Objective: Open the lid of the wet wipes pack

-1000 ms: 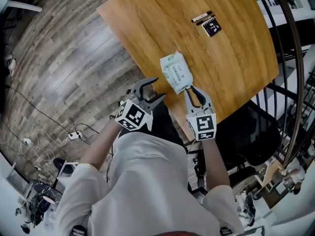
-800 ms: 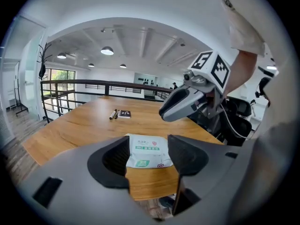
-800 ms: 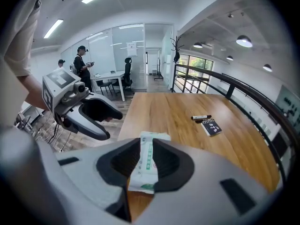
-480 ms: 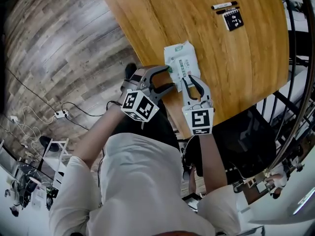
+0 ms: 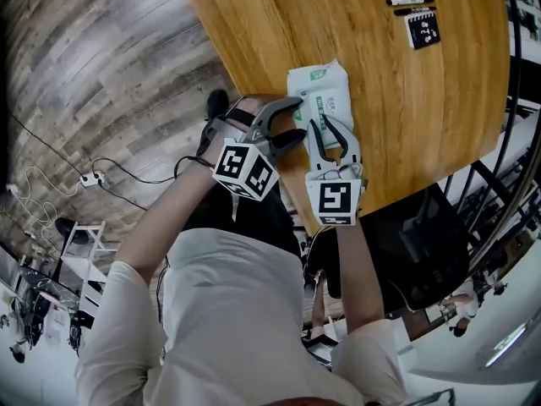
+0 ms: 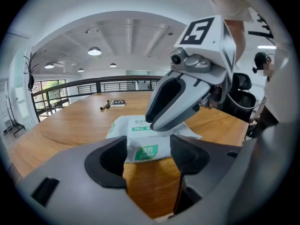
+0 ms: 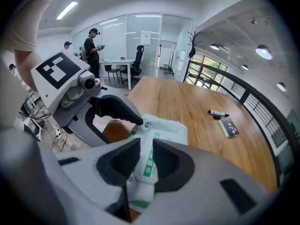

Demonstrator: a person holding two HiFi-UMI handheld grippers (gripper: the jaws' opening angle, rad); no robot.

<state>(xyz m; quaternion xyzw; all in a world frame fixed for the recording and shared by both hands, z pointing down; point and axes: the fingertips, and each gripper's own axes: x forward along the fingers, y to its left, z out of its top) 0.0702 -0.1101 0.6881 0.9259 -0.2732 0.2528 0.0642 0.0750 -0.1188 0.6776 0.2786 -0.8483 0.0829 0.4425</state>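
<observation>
It was an open-plan office: beyond the right claw (image 7: 145,149) stood glass partitions (image 7: 140,32), a white desk (image 7: 116,61), a swivel chair (image 7: 137,56) and a black railing (image 7: 243,97).

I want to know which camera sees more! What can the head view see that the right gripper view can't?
Only the head view: the person's torso from above, and the marker cube on the right gripper.
Only the right gripper view: people standing by a far desk and an office chair.
Both: the table, the wet wipes pack pinched by the right gripper, the pen, the notepad, and the left gripper, jaws opening at the pack's corner, not gripping it.
</observation>
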